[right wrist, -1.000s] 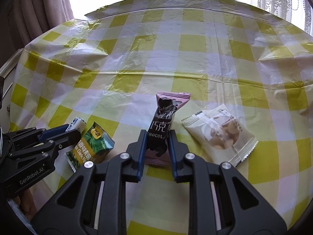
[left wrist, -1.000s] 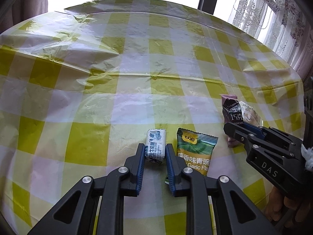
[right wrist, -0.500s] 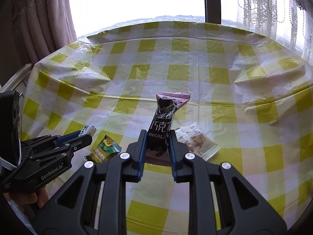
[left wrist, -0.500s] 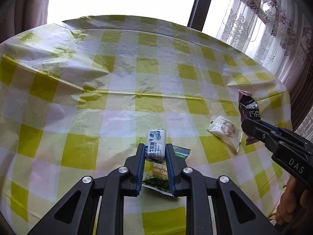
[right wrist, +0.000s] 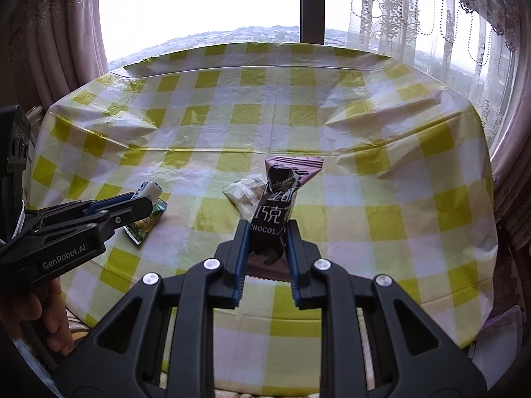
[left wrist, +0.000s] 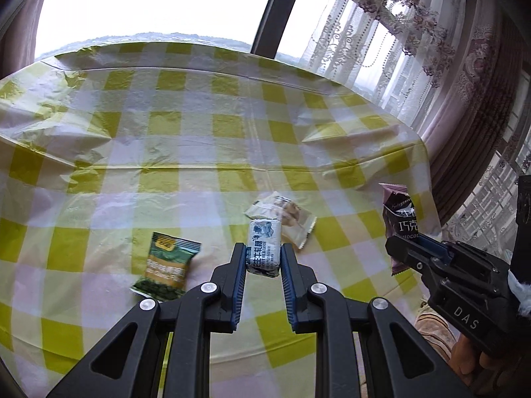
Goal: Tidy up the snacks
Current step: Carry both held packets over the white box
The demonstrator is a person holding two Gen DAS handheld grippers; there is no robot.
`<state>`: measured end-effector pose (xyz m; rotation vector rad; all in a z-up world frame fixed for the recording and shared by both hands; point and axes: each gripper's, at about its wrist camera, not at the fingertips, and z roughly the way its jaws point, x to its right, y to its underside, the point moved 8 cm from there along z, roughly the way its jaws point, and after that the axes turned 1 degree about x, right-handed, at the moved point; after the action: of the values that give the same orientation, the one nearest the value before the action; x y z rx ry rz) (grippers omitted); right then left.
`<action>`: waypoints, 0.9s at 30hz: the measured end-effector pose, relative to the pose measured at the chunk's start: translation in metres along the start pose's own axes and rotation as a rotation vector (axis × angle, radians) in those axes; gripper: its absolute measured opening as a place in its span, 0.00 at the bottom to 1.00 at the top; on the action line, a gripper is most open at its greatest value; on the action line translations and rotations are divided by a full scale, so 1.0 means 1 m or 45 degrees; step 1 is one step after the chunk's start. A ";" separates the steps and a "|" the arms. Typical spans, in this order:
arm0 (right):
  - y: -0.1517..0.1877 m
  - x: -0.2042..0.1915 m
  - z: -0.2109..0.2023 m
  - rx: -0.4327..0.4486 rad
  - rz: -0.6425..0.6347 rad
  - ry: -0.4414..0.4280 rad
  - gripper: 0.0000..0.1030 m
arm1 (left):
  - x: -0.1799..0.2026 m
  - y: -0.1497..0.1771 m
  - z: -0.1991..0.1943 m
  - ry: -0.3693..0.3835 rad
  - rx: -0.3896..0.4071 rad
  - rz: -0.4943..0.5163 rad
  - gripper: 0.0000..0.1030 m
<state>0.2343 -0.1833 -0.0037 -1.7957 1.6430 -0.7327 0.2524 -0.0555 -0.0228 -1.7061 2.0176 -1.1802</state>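
Note:
My left gripper (left wrist: 264, 252) is shut on a small white candy packet (left wrist: 264, 248), lifted above the table. It shows at the left of the right wrist view as left gripper (right wrist: 146, 204) with the white packet (right wrist: 150, 191) sticking out. My right gripper (right wrist: 267, 229) is shut on a dark chocolate bar wrapper (right wrist: 280, 199), also raised; in the left wrist view it is right gripper (left wrist: 403, 248) with the chocolate bar (left wrist: 400, 219). A green garlic-pea packet (left wrist: 167, 265) (right wrist: 146, 227) and a clear biscuit packet (left wrist: 285, 215) (right wrist: 244, 194) lie on the checked cloth.
The round table wears a yellow-and-white checked plastic cloth (left wrist: 199, 126) (right wrist: 365, 172) with creases. Windows and lace curtains (right wrist: 415, 16) stand behind it. A person's hand (right wrist: 49, 315) holds the left gripper near the table's front edge.
Both grippers rose and drew back from the table, each carrying its packet. The green packet and the biscuit packet stayed on the cloth and now look farther away.

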 end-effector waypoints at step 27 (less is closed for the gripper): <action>0.083 0.158 -0.111 -0.044 0.156 0.300 0.24 | 0.219 0.074 0.009 0.408 -0.230 0.217 0.21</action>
<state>0.1103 -0.3526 0.0113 -1.6655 1.9101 -0.8917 0.1433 -0.2588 -0.0141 -1.4557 2.4721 -1.3156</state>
